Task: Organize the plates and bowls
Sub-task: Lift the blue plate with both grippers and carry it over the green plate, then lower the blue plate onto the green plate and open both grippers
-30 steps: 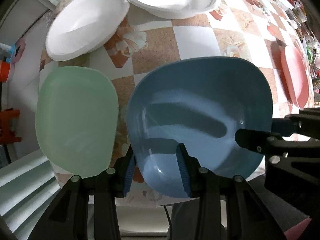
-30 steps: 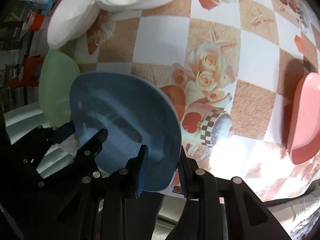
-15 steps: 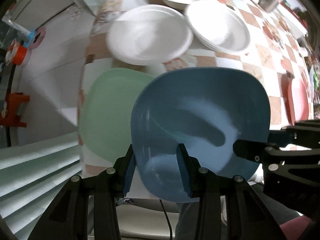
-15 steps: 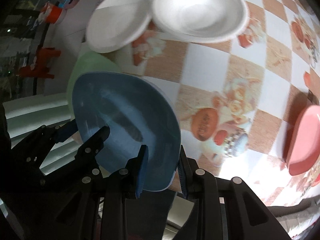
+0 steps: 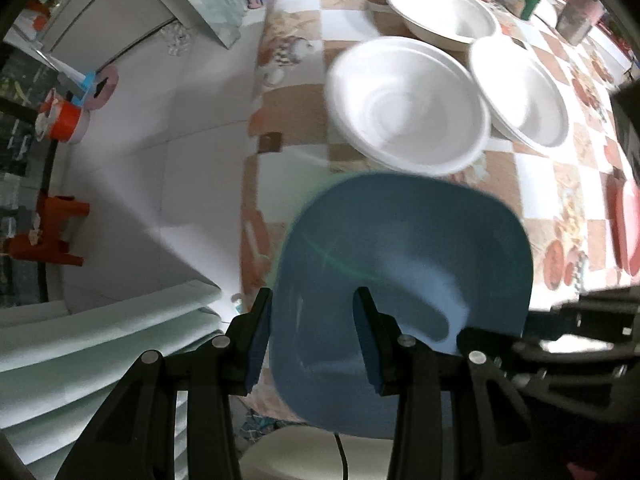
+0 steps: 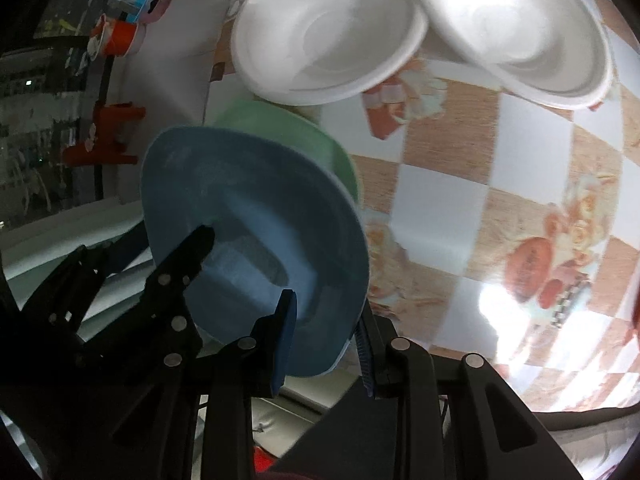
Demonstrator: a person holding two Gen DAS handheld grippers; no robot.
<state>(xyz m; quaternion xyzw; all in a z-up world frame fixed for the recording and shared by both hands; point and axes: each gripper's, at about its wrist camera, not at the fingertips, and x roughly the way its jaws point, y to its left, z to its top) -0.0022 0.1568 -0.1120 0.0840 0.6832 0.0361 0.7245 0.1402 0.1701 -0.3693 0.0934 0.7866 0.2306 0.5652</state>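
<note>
**Blue plate carried over green plate, both tongs pinching its rim**

Left to right. Left tongs (image 5: 312,336) pinch the near-left rim of the blue plate (image 5: 404,264), one pad inside the well, one outside and under. They point down at the desk (image 5: 540,176). Right tongs (image 6: 326,338) pinch the same plate on its near-right rim; in the left wrist view they come in as black fingers from the right edge. So it is a two-handed hold and neither hand is clearly nearer.

The blue plate is in the air, tilted, over the desk's near-left corner. Key relation: the green plate (image 6: 280,136) lies on the desk directly beneath and a bit beyond it. In the right wrist view the green rim pokes out past the blue plate's far edge; in the left wrist view it is almost fully covered, only a faint green fringe at the left. Both plates are rounded squares; whether their sides line up I cannot tell through the blur.

Further along the desk: two white bowls (image 5: 408,104) side by side just past the green plate, with another white bowl behind. A pink plate (image 5: 626,228) sits at the right edge, well apart.

Judgement: stacking blue onto green; the next move needs the plate levelled and lowered straight down, squared to the green one.
</note>
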